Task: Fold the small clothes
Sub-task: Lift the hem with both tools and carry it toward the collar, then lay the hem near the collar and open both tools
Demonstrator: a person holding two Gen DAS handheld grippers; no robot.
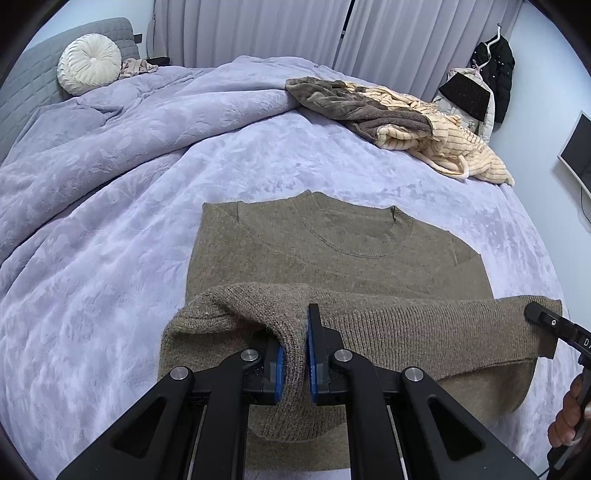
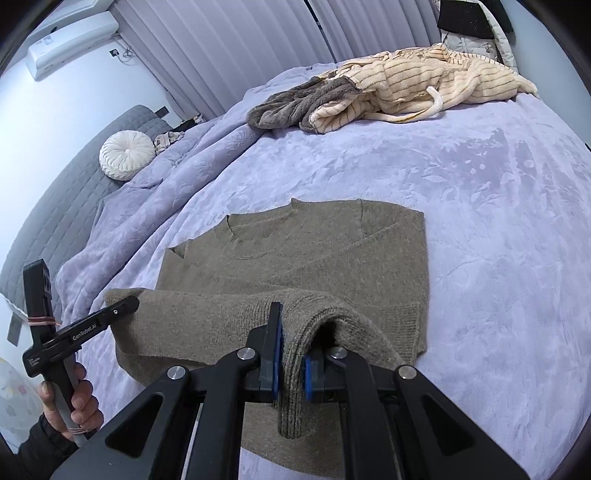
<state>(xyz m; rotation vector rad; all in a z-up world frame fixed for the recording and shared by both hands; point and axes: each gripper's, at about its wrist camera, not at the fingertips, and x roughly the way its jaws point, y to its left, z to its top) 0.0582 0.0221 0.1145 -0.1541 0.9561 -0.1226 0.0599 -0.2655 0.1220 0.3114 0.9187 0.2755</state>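
I was working the two grippers from far away, and the soft olive-brown knitted sweater point(image 1: 332, 251) was my landmark. It lay flat in the middle of the fuzzy lilac bed blanket point(image 1: 92, 295), neck end away from me.

At the sweater's near left corner, my left gripper point(image 1: 295, 354) was pinched tight on a lifted fold of the bottom hem. At the near right corner, my right gripper point(image 2: 291, 369) was pinched tight on the hem too. Between them the hem hung a little above the sweater's body.

I think things could have gone wrong from there. The knit is thick and stretchy, so if I had pulled the two grippers apart, the hem could have slipped out of a pinch. If one gripper had gone ahead faster than the other, the fold could have landed crooked. The fuzzy blanket could also have grabbed the wool and dragged the flat part into bumps.

Left of the sweater, far off, sat a round white pleated cushion point(image 1: 88, 62) against a grey padded headboard point(image 1: 22, 85). Behind the sweater hung pale grey curtains point(image 1: 258, 29). Behind it to the right lay a heap of cream striped and brown fluffy clothes point(image 1: 399, 118).
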